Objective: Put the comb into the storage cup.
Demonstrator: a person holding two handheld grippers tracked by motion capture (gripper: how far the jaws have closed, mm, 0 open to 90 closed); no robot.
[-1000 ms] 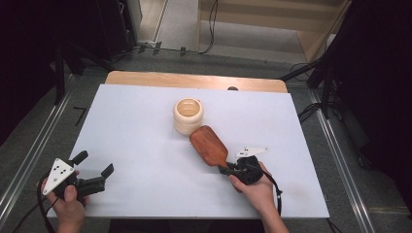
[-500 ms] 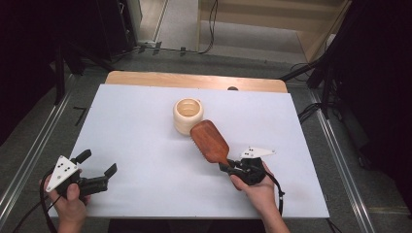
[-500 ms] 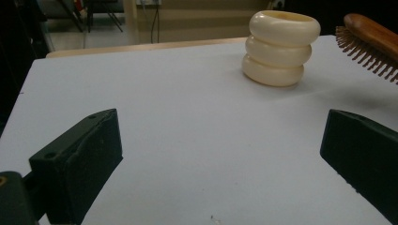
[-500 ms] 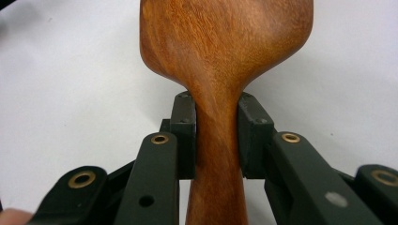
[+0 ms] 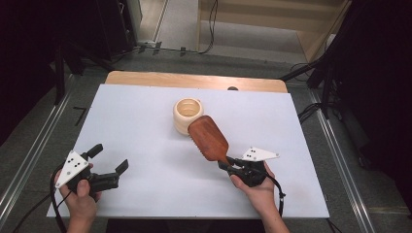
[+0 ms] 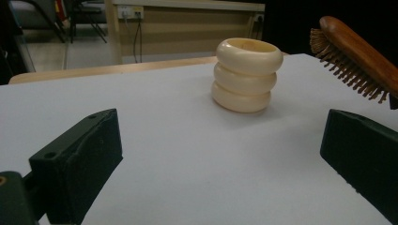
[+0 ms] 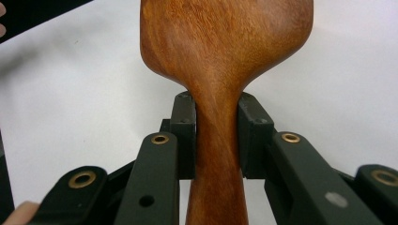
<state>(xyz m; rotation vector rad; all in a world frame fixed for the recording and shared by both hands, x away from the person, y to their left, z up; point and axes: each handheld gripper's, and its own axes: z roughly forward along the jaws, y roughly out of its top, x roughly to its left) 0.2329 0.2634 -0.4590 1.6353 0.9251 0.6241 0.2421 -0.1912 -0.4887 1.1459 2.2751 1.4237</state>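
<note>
cup (image 5: 187, 115): cream, ribbed, upright mid-table (image 5: 145, 116); inside looks empty from above. brush (image 5: 209, 138): wooden, bristles down, lifted off the table, its head just beside the cup's right side. your right gripper (image 5: 229, 164) is clamped on the brush handle, jaws pinching the neck from both sides. your left gripper (image 5: 109, 159) sits near the table's front left, jaws wide apart, holding nothing, pointed toward the cup.
</note>
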